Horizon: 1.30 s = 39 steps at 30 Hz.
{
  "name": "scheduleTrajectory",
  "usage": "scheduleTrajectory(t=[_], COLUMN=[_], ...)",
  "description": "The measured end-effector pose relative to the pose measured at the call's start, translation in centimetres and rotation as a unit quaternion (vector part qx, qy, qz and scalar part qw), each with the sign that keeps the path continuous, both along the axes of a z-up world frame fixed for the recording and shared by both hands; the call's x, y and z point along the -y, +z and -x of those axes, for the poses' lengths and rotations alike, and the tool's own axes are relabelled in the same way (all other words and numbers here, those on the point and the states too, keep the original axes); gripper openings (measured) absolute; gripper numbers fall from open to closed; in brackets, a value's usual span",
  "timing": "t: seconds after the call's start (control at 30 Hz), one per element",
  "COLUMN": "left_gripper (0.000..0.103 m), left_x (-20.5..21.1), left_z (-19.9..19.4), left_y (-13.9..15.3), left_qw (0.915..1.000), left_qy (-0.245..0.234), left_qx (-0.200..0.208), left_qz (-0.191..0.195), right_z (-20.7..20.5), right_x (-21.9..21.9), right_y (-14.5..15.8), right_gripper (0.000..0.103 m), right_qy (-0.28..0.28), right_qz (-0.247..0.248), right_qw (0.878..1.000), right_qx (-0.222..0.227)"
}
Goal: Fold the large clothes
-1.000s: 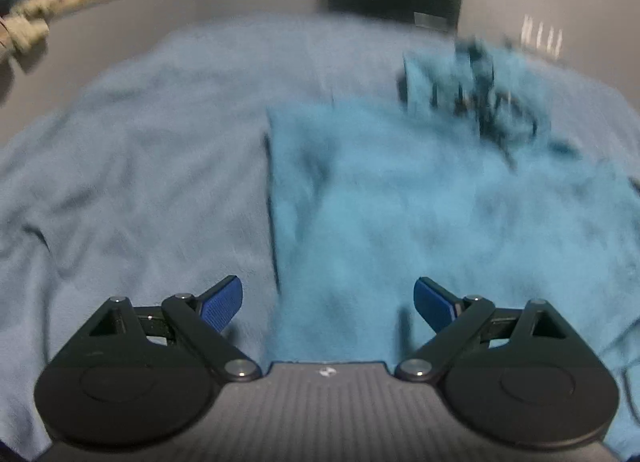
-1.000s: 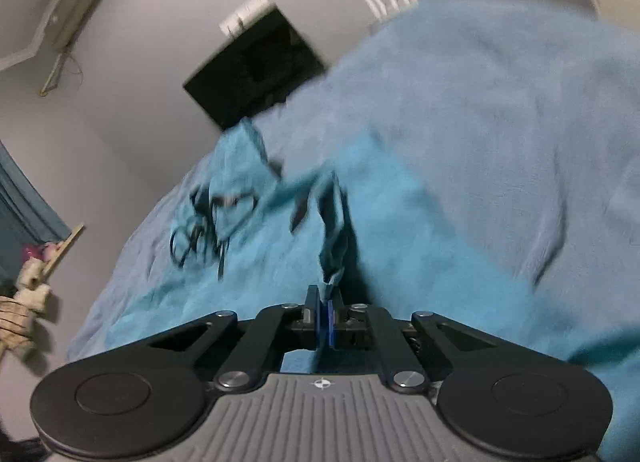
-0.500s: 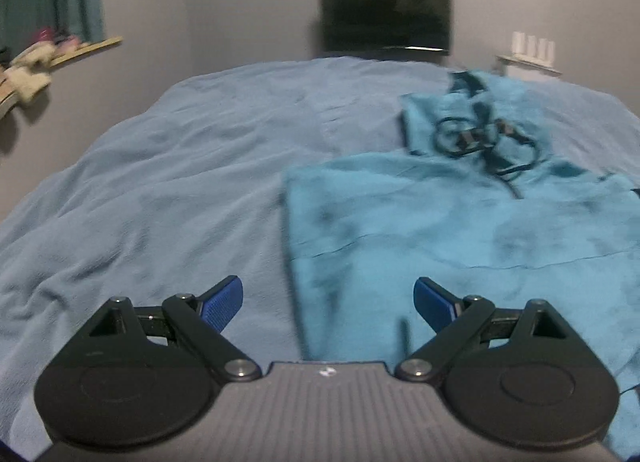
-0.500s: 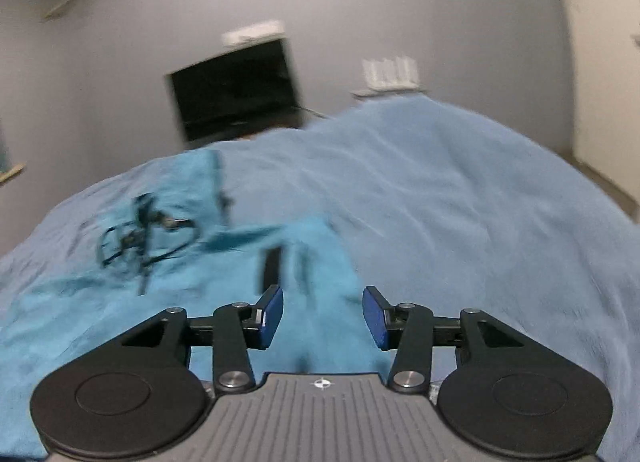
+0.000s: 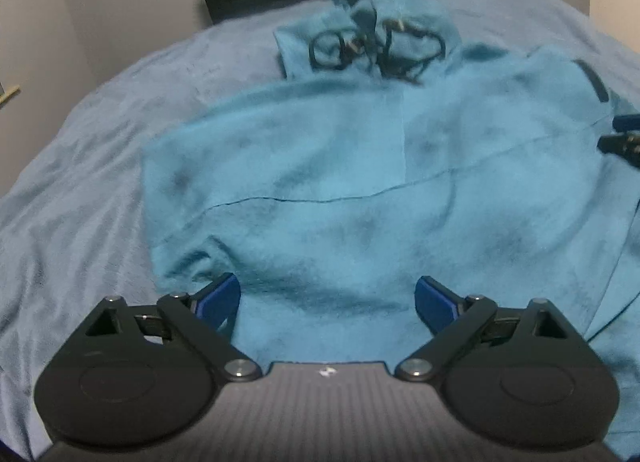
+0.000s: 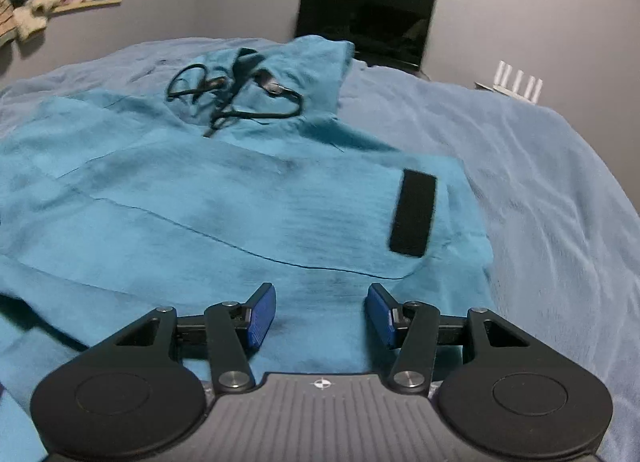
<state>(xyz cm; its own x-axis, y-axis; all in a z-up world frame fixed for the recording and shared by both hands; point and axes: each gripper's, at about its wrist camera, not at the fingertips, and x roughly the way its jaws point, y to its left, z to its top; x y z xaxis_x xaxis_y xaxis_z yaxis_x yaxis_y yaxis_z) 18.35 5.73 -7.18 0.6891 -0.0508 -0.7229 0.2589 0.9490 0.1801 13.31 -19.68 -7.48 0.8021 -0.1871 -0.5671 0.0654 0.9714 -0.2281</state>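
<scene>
A teal hoodie lies flat on the bed, hood at the far end with black drawstrings coiled on it. It also shows in the right wrist view, with a black patch on the folded-in sleeve. My left gripper is open and empty, low over the hoodie's near left part. My right gripper is open and empty over the hoodie's near right part; its fingers show at the right edge of the left wrist view.
A pale blue blanket covers the bed around the hoodie. A black screen stands against the grey wall behind the bed. A white router sits at the far right. A shelf with soft items hangs on the left wall.
My right gripper has let go of the hoodie fabric and opened. The sleeve now lies folded onto the body. My left gripper has moved right over the hoodie, still open.
</scene>
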Motion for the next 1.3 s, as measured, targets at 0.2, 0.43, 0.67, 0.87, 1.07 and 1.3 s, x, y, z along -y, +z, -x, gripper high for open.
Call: scheduleTrajectory(t=[0.2, 0.43, 0.67, 0.87, 1.07, 1.3], left_gripper=[0.1, 0.101, 0.101, 0.102, 0.102, 0.102], left_x=[-0.3, -0.3, -0.1, 0.8, -0.7, -2.1], left_z=[-0.3, 0.7, 4.7, 11.8, 17.4, 20.5], left_y=[-0.8, -0.1, 4.0, 12.6, 20.5, 19.7], left_qw=[1.0, 0.9997, 0.9964, 0.9753, 0.9648, 0.9894], left_qy=[0.003, 0.007, 0.015, -0.025, -0.032, -0.099], left_qx=[0.001, 0.008, 0.07, 0.218, 0.257, 0.069], left_qz=[-0.004, -0.02, -0.045, -0.024, 0.045, 0.08], right_z=[0.5, 3.7, 10.2, 16.0, 21.4, 27.4], right_x=[1.5, 1.6, 3.3, 2.8, 2.2, 2.4], right_y=[-0.2, 2.2, 7.2, 10.8, 14.7, 17.6], right_gripper=[0.059, 0.074, 0.082, 0.083, 0.085, 0.088], right_qy=[-0.018, -0.037, -0.082, -0.071, -0.04, -0.008], right_qz=[-0.027, -0.041, -0.062, -0.073, -0.085, -0.077], right_qw=[0.999, 0.998, 0.995, 0.994, 0.994, 0.996], right_qx=[0.022, 0.021, 0.005, 0.03, 0.058, 0.049])
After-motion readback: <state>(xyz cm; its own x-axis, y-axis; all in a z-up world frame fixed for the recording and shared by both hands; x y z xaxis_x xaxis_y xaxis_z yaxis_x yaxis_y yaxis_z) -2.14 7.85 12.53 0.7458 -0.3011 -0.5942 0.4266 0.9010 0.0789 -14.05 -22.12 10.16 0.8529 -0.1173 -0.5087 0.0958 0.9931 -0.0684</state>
